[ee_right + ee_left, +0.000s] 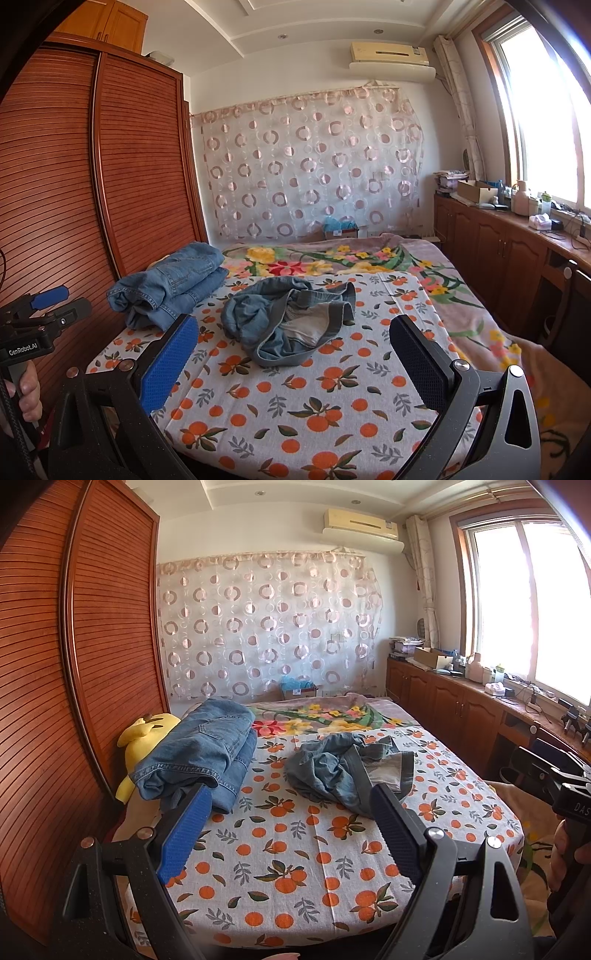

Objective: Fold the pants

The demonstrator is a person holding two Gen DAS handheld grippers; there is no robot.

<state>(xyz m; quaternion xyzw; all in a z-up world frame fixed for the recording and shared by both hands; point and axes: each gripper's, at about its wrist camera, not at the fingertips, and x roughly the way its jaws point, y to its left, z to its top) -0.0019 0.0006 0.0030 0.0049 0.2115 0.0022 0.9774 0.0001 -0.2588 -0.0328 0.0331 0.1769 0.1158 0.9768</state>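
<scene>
Jaws on both grippers stood wide apart and held nothing: the left gripper (291, 834) and the right gripper (295, 362) each hovered above the orange-print sheet (295, 406), well short of the clothes. At about twelve o'clock from the right gripper lay the crumpled grey-blue pants (291, 325), bunched with the waistband showing, while a folded stack of blue jeans (170, 291) sat at ten o'clock beside the slatted wardrobe (74, 184). What looked like a yellow plush toy (142, 746) was half hidden behind that stack.
</scene>
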